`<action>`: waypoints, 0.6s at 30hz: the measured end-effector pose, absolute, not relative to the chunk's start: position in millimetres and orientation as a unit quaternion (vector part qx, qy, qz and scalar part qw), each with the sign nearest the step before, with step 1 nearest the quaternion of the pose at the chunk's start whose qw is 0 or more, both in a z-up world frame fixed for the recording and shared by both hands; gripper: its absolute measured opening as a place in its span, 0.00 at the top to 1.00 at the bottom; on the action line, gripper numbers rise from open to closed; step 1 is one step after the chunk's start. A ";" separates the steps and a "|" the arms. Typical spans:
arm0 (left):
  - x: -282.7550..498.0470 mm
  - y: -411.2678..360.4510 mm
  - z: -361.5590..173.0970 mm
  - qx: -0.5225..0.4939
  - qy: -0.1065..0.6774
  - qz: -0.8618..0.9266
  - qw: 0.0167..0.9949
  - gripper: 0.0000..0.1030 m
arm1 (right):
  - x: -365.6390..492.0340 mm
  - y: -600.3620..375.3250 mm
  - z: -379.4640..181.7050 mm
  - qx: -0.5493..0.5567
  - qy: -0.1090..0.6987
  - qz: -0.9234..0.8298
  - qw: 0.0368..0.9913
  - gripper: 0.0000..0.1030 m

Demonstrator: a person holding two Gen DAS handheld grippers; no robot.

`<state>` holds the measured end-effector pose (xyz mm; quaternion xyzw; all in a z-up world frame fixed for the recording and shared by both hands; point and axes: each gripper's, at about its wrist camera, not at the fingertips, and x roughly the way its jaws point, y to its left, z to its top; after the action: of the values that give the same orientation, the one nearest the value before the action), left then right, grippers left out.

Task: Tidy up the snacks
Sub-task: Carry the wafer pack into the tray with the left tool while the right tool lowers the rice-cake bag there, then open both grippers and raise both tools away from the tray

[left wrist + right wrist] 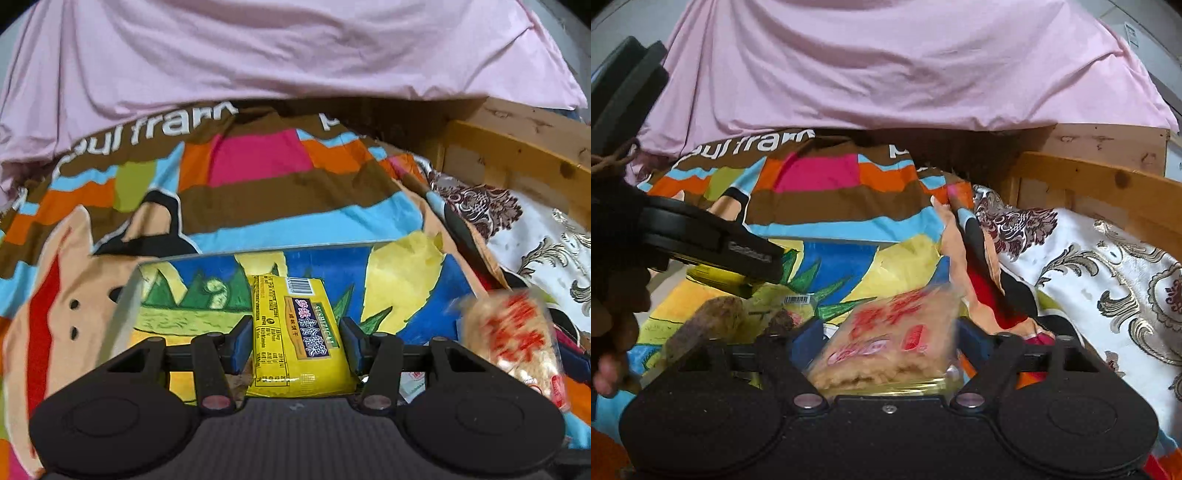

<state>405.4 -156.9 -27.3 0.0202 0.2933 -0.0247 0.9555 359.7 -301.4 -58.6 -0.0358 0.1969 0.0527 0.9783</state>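
Left wrist view. The left gripper point(295, 341) has its jaws closed against the two long sides of a yellow snack packet point(295, 332), barcode end pointing away from the camera. Below lies a painted board point(391, 280) resting on a multicoloured printed sheet point(258, 192). A clear packet with red lettering point(517, 343) is blurred at right. Beyond, a pink cloth point(288, 51) and a wooden frame point(517, 158).

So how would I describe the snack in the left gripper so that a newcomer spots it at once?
Start at the colourful cartoon bedsheet below the pink cloth. Over the painted board lying on it, the left gripper holds a yellow packet. Unlike the clear, red-lettered packet to its right, it is opaque yellow with a dark blue label and a barcode.
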 end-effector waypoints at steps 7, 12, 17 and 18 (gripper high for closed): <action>416.3 -161.1 -43.7 0.014 0.306 -0.032 0.952 0.48 | 363.3 -298.0 -65.6 -0.039 0.203 0.061 0.976 0.25; 418.1 -162.6 -50.2 0.005 0.322 -0.038 0.946 0.47 | 362.3 -298.0 -67.4 -0.037 0.210 0.063 0.975 0.20; 415.4 -161.9 -50.2 -0.005 0.327 -0.040 0.944 0.39 | 360.0 -298.2 -64.7 -0.041 0.204 0.059 0.976 0.17; 414.6 -161.3 -48.7 -0.007 0.325 -0.041 0.945 0.34 | 359.4 -299.0 -63.8 -0.040 0.204 0.057 0.977 0.17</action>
<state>414.6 -161.3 -48.7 -0.0068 0.3249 -0.0410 0.9448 359.4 -299.0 -63.8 -0.0403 0.2038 0.0571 0.9765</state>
